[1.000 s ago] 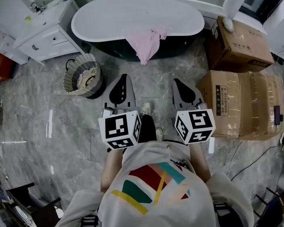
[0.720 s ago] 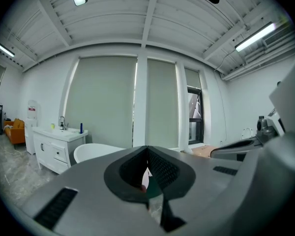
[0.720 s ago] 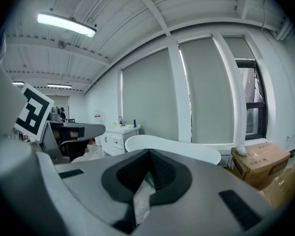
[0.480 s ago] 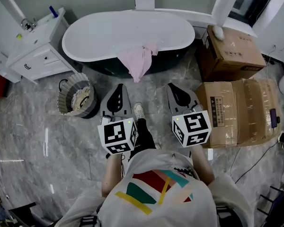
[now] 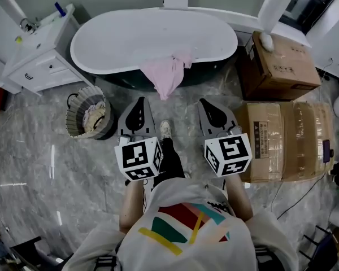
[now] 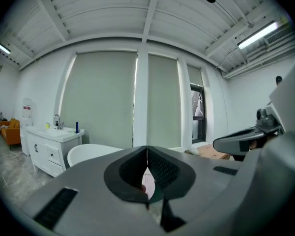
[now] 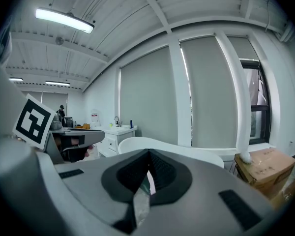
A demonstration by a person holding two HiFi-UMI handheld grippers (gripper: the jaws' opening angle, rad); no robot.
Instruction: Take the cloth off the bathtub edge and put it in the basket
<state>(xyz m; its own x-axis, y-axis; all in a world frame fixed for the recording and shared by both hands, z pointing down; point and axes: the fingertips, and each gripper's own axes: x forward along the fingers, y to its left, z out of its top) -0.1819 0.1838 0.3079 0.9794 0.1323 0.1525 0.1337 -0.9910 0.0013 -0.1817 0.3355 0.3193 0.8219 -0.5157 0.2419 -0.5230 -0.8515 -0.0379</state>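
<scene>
A pink cloth point(image 5: 167, 73) hangs over the near rim of the white bathtub point(image 5: 118, 38), draping down its dark side. A round woven basket point(image 5: 89, 115) with pale stuff inside stands on the floor at the tub's left end. My left gripper point(image 5: 139, 100) and right gripper point(image 5: 202, 101) are both shut and empty, held side by side above the floor, a short way in front of the cloth. In the left gripper view a sliver of pink cloth point(image 6: 148, 183) shows through the gap behind the shut jaws; the tub point(image 7: 187, 153) lies ahead in the right gripper view.
A white vanity cabinet point(image 5: 34, 61) stands left of the tub. Cardboard boxes point(image 5: 282, 140) are stacked at the right, close beside my right gripper. A cable point(image 5: 296, 199) runs over the grey marble floor point(image 5: 56, 174) at the lower right. The person's shoe point(image 5: 165, 130) sits between the grippers.
The view has closed in on the bathtub: tub, cloth and basket have slid down and left in the head view. Both grippers stay shut, held level together.
</scene>
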